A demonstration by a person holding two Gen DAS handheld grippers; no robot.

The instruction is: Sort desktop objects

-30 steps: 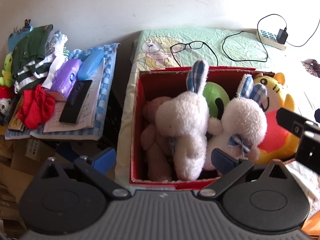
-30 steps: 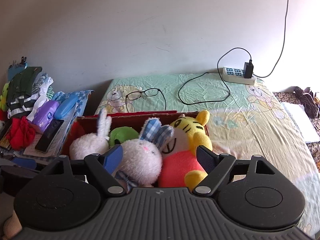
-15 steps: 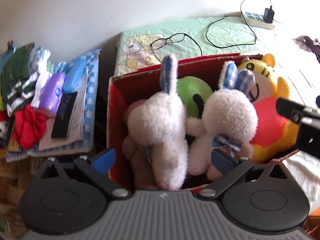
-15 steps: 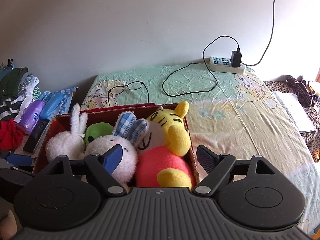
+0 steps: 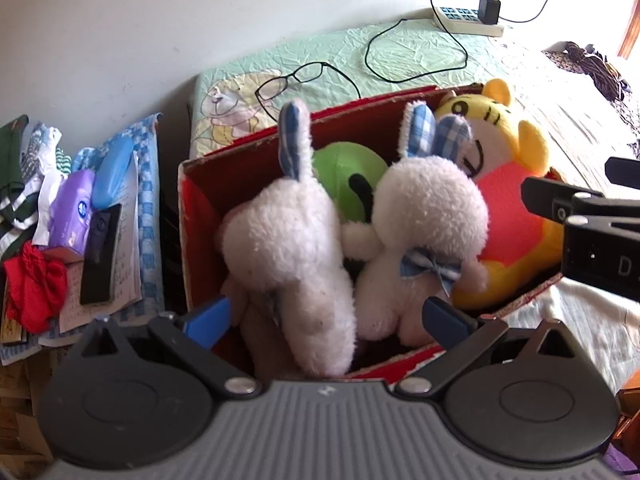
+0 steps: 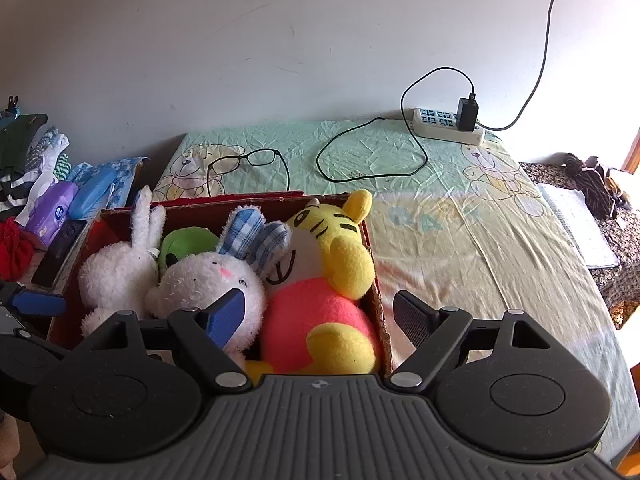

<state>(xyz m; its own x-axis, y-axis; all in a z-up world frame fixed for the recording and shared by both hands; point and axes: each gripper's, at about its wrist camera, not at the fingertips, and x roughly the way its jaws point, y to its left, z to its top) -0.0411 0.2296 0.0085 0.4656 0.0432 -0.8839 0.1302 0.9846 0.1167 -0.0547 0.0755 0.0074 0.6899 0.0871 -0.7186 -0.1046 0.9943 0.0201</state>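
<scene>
The red cardboard box [image 6: 370, 280] sits on the bed sheet [image 6: 460, 240] and holds four plush toys: two white rabbits [image 5: 288, 240] [image 5: 432, 216], a green plush [image 5: 344, 172] between them, and a yellow tiger [image 6: 320, 280] at the right end. The left gripper [image 5: 326, 316] hangs over the box's near edge, jaws spread wide around the rabbits — nothing clamped. The right gripper [image 6: 320, 316] is likewise released, straddling the tiger and the box's right wall. Eyeglasses [image 6: 244, 162] lie behind the box.

A lone "D" stands on the black hand-held gripper [image 5: 600, 258] at the right edge of the left wrist view, and pale letters on the bed sheet [image 6: 436, 216] seem to read "BABY"; nothing else is legible.
</scene>
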